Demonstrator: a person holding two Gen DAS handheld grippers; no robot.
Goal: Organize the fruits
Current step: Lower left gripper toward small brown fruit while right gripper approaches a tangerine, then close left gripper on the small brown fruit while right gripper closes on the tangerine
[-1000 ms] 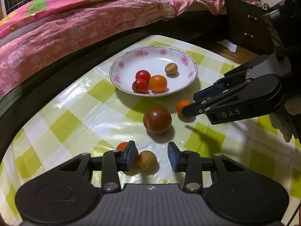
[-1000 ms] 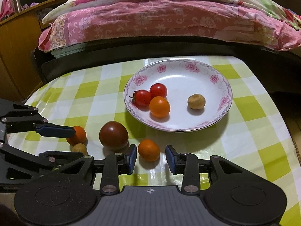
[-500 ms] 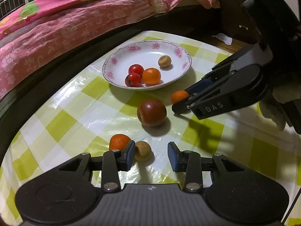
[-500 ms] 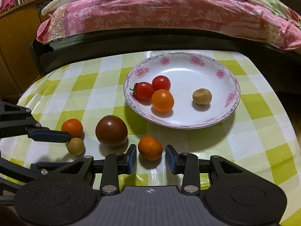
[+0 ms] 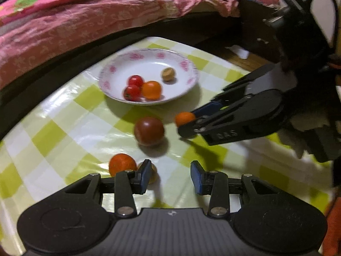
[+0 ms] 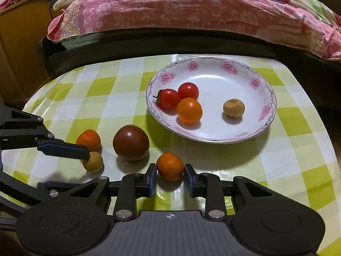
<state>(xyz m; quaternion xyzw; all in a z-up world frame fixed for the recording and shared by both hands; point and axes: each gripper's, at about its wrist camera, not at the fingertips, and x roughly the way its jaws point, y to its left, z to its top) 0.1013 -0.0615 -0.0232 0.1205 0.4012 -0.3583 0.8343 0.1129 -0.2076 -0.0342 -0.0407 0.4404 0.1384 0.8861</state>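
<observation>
A flowered white plate holds two red cherry tomatoes, an orange fruit and a brown longan. My right gripper is shut on a small orange that rests on the checked cloth in front of the plate. To its left lie a dark red tomato, another small orange and a second longan. My left gripper stands open just above the cloth. That longan is half hidden behind its left finger.
A bed with a pink floral quilt and a dark frame runs along the table's far edge. A wooden cabinet stands at the left, and dark drawers at the far right in the left wrist view. The cloth's right half is bare.
My right gripper's jaws have closed onto the small orange. In the left wrist view the longan has slid from between the jaws to behind the left finger.
</observation>
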